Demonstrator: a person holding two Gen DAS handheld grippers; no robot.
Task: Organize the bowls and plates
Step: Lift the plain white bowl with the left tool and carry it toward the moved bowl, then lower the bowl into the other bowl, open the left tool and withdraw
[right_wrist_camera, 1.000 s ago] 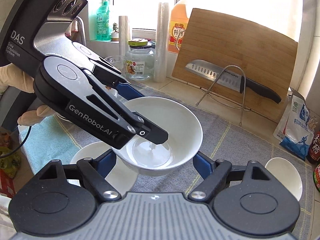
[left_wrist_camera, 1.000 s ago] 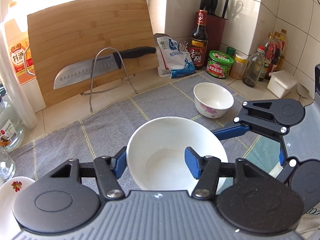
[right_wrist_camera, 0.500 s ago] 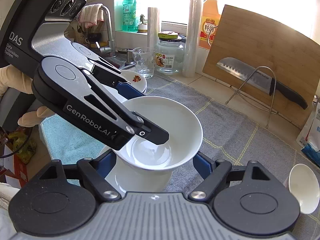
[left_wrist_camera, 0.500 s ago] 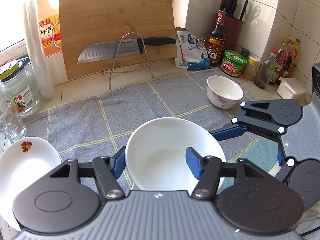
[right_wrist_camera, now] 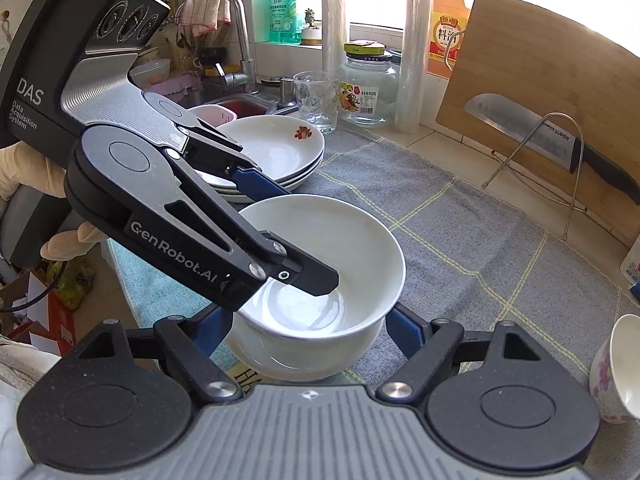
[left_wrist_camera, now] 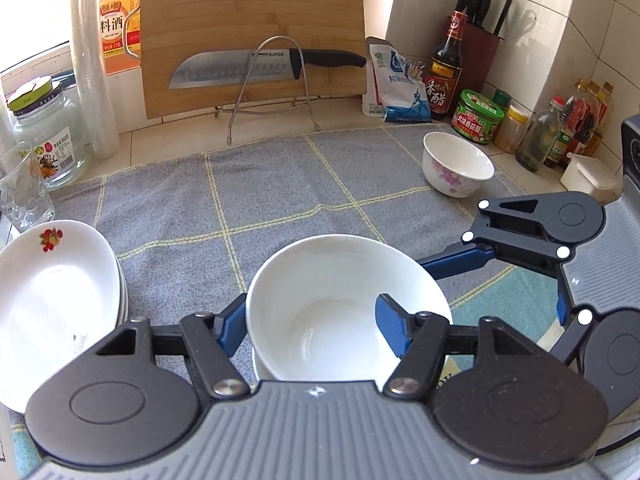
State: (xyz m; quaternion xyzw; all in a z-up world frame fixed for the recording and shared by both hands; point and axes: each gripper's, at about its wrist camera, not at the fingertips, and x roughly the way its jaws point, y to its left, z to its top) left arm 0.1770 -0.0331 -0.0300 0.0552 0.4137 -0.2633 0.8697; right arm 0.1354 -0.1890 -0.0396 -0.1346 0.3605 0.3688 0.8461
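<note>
Both grippers straddle two nested white bowls, left opening, right apart.

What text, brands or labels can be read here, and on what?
"GenRobot.AI": arm of the left gripper.
"DAS Data Acquisition System": left gripper's housing.
"SUPOR": knife blade.
"料酒": orange bottle label.
"香醋": dark sauce bottle.
Green jar and glass jar labels: too blurred.
</note>
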